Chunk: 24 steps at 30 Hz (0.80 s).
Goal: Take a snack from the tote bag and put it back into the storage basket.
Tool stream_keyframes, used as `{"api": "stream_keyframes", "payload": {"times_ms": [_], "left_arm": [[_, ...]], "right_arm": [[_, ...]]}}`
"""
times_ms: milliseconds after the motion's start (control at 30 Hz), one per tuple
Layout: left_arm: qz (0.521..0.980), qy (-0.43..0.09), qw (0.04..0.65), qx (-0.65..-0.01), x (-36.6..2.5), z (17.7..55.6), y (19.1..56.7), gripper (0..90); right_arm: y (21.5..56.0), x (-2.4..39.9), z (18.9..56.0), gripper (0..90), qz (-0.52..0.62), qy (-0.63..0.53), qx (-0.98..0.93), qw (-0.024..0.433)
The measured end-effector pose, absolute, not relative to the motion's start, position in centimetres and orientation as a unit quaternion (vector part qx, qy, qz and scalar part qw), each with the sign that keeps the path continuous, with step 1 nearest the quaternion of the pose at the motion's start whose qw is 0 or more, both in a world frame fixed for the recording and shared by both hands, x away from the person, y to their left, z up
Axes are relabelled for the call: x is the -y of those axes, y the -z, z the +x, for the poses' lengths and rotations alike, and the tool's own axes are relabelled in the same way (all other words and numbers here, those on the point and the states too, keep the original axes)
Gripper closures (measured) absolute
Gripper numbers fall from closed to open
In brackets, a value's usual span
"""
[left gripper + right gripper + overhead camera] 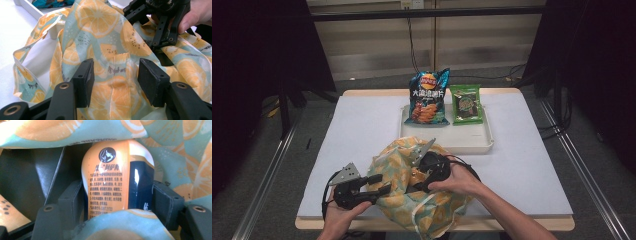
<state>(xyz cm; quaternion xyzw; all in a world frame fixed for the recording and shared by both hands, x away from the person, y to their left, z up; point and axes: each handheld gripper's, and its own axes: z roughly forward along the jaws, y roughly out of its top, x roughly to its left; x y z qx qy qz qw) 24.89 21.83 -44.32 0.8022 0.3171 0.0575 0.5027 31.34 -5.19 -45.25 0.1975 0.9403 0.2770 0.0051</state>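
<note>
Right gripper view: the right claw [117, 202] is clamped on an orange bottle [112, 177], with bag [155, 135] cloth crowding around. Left claw [116, 80] stands apart around a fold of cloth. A tray [462, 142] with two snack packets [428, 97] sits at twelve o'clock on the desk [357, 130].

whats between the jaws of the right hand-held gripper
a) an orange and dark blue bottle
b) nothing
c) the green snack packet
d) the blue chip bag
a: in the right gripper view the right hand-held gripper has its pads against both sides of an orange and dark blue bottle, inside the citrus-print fabric bag.
</note>
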Motion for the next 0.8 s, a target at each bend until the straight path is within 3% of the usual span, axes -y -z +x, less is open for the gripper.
{"api": "stream_keyframes", "payload": {"times_ms": [800], "left_arm": [[0.799, -0.064, 0.503, -0.322, -21.9, 24.9, 44.2, 47.0]], "right_arm": [[41.7, 8.9, 30.6, 36.6, 0.21, -0.416, -0.884, 0.033]]}}
